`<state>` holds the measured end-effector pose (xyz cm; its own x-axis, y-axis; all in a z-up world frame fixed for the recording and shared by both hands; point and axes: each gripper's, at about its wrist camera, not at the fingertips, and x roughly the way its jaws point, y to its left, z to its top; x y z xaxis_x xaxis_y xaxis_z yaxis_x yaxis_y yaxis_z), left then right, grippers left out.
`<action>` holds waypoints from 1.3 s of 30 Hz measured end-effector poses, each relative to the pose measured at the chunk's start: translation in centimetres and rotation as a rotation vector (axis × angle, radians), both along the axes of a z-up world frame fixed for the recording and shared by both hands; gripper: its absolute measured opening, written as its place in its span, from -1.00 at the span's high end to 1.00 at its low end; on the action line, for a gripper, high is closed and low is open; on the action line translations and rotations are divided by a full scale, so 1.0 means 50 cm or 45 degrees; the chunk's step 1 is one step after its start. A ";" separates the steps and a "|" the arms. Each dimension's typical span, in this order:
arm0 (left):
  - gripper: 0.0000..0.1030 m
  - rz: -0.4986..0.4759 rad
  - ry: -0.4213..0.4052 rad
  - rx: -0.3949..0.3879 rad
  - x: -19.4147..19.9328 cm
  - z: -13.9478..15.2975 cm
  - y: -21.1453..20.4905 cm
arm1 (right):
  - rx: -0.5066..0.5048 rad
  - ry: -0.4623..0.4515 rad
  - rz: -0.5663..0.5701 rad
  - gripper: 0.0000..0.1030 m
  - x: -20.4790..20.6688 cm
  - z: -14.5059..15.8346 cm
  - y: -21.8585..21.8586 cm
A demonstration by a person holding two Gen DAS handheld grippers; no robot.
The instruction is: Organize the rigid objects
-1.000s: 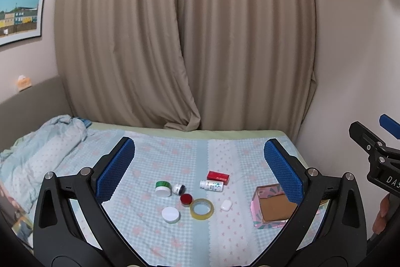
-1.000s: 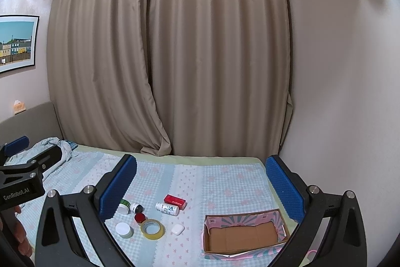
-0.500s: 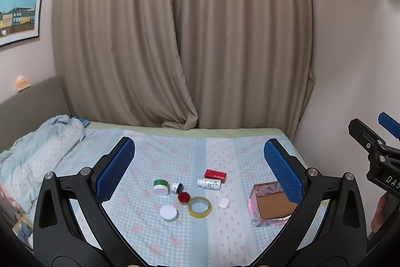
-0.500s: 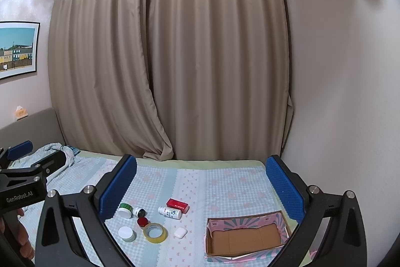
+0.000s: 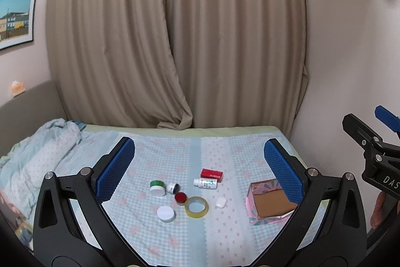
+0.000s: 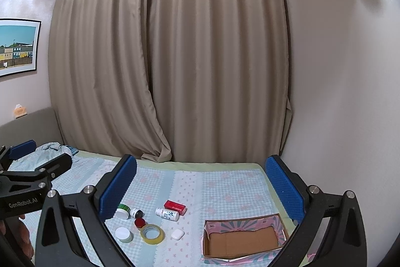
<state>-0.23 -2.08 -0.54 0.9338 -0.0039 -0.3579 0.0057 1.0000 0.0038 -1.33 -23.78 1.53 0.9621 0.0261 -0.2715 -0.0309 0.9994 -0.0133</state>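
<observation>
While both tools hang above the bed (image 5: pixel 225 242), the left gripper (image 5: pixel 198 167) and right gripper (image 6: pixel 200 188) are each spread wide, holding nothing. The pink box (image 6: pixel 242 239) with a brown inside lies open at the right, its long side running left to right in the right view. Left of it sit a yellow tape ring (image 6: pixel 152 234), a white bottle (image 6: pixel 167 214) lying on its side pointing at the red packet (image 6: pixel 175 207), 2 white jars (image 5: pixel 165 213), and a small white case (image 5: pixel 221 202).

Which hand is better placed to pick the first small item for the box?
Probably left: the tape roll and jars lie centred between its open tongs. The right tongs face mostly the empty box.
</observation>
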 end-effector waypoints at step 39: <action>-0.99 0.105 0.116 -0.041 0.051 -0.035 0.036 | 0.015 0.085 0.114 -1.00 0.039 -0.034 0.003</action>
